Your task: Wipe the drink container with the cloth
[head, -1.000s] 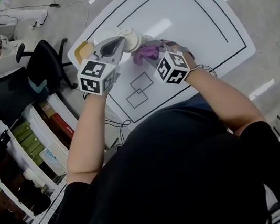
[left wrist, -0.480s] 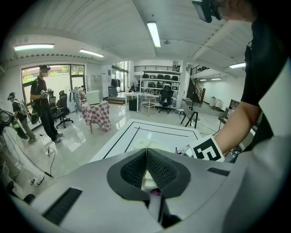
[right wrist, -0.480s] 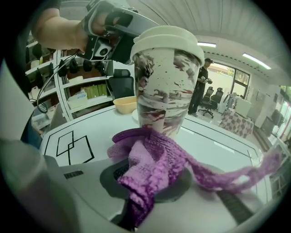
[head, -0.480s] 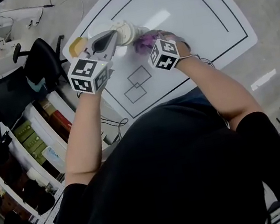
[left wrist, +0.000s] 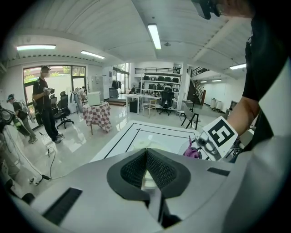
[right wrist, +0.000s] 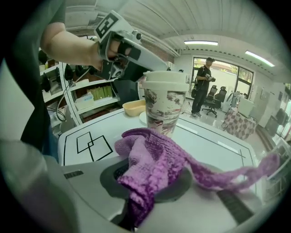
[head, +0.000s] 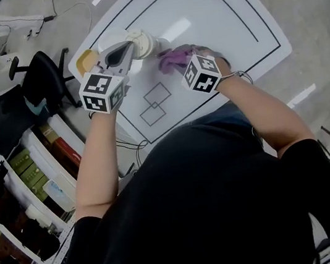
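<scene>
The drink container (right wrist: 165, 105) is a white cup with a brown marbled print and a cream lid (head: 140, 42). It stands upright on the white table (head: 221, 18). My left gripper (head: 129, 48) reaches it from the left and is shut on the lid's rim; in the left gripper view its pads (left wrist: 159, 170) meet at the tips and hide the cup. My right gripper (head: 184, 63) is shut on a purple knitted cloth (right wrist: 154, 157). The cloth (head: 172, 59) hangs just in front of the cup, apart from its wall, with a long strand trailing to the right.
A yellow bowl (head: 87, 61) and a white plate (head: 113, 39) lie behind the cup near the table's left corner. Two overlapping black squares (head: 155, 103) are drawn on the table. Office chairs (head: 41, 86) and shelves (head: 11, 185) stand left of the table.
My right gripper has drawn the cloth down and back from the cup's side, toward the person. The left gripper has stayed at the lid.
</scene>
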{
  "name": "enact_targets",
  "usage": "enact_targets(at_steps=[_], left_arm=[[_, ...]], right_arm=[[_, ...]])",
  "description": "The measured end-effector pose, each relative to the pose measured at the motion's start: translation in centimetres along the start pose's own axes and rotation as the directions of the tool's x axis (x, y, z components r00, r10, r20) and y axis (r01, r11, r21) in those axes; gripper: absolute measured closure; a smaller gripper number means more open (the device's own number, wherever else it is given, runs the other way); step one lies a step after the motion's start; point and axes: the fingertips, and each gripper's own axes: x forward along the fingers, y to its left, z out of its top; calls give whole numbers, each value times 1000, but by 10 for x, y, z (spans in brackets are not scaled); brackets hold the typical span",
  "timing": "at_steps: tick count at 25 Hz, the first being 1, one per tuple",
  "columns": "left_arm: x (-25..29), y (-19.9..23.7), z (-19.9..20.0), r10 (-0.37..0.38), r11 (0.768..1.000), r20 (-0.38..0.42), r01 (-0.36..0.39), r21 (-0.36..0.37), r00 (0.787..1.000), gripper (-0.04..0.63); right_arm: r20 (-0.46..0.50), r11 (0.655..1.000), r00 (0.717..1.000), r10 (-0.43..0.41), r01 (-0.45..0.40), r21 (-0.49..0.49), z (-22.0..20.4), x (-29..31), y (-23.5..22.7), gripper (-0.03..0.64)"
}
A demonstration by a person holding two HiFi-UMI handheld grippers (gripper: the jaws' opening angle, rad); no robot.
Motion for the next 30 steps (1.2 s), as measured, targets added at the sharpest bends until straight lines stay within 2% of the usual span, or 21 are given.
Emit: enact_targets(at_steps=[6, 11, 19, 23, 30], left_arm=[[1, -1, 0, 2, 1000, -3, -2, 5, 1000, 572], [2, -1, 0, 10, 1000, -6, -10, -6, 1000, 572], [2, 1, -1, 22, 1000, 0, -22, -13, 1000, 572], [1, 1, 0, 17, 1000, 12, -17, -17, 1000, 572], [3, 2, 0, 13, 999, 28, -12, -36, 1000, 572]], right_arm=[[93, 999, 995, -43, 46, -28, 35, -44, -25, 537], [166, 996, 985, -57, 67, -57, 67, -55, -38, 537], [183, 997, 981, -57, 66, -44, 64, -30, -52, 537], [167, 998, 985, -48, 55, -37, 52, -12, -54, 538], [42, 999, 999, -13, 15, -34, 11, 35, -54, 538]])
